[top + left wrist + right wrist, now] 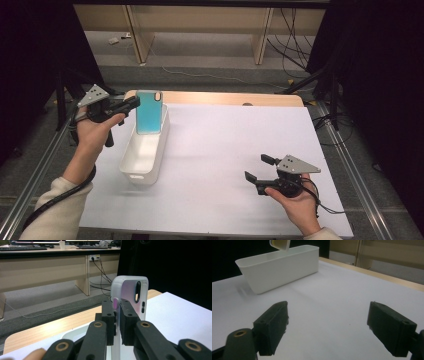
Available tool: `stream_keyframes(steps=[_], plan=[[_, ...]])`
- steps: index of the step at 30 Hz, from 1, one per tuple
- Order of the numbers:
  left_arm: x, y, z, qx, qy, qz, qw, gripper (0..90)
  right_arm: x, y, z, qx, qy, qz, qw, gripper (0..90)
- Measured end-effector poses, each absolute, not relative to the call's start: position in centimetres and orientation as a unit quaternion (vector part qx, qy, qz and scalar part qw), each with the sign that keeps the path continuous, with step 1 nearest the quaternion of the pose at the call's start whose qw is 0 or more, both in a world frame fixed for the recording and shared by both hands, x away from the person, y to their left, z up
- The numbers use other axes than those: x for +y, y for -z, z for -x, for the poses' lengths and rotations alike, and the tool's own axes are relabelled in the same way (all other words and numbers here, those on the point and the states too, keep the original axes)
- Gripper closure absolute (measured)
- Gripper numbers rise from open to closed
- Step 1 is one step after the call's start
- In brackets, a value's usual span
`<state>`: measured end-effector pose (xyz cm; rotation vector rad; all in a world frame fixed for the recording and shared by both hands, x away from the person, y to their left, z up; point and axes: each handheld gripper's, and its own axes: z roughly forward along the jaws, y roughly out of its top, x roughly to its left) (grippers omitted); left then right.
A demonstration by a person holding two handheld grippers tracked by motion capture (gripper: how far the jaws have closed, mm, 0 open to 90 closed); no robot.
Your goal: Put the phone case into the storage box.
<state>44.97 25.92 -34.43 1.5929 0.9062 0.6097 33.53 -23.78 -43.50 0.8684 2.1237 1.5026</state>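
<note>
Grey floor [210, 67], wooden desks [42, 270], trailing cables [292, 47], black curtains [380, 75].

phone case [148, 113]: glossy, translucent plastic is seen
bin [143, 155]: smooth white plastic
table cover [225, 150]: matt white
left gripper [117, 315] pads: matt black, foam-like

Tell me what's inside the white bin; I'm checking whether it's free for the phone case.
The white bin shows a bare white floor at its near end. The phone case, pinched upright by the left gripper, covers the far end, so that part stays unseen.
</note>
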Motion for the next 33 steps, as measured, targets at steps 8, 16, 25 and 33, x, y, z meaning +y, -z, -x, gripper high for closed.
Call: stream_keyframes(steps=[8, 16, 25, 33], plan=[[26.1, 34.6, -45.5, 0.387, -0.261, -0.68, 0.566, 83.1, -23.7, 43.5, -33.5, 0.758, -0.537, -0.312, 0.199, 18.9], [26.1, 34.5, -45.8, 0.387, -0.263, -0.679, 0.566, 83.1, -23.7, 43.6, -33.5, 0.757, -0.541, -0.311, 0.195, 19.0], [26.1, 34.8, -46.4, 0.389, -0.261, -0.681, 0.562, 83.2, -23.7, 43.5, -33.4, 0.759, -0.536, -0.318, 0.187, 18.9], [26.2, 34.7, -46.8, 0.391, -0.262, -0.682, 0.56, 83.1, -23.8, 43.5, -33.5, 0.759, -0.538, -0.312, 0.194, 18.9]])
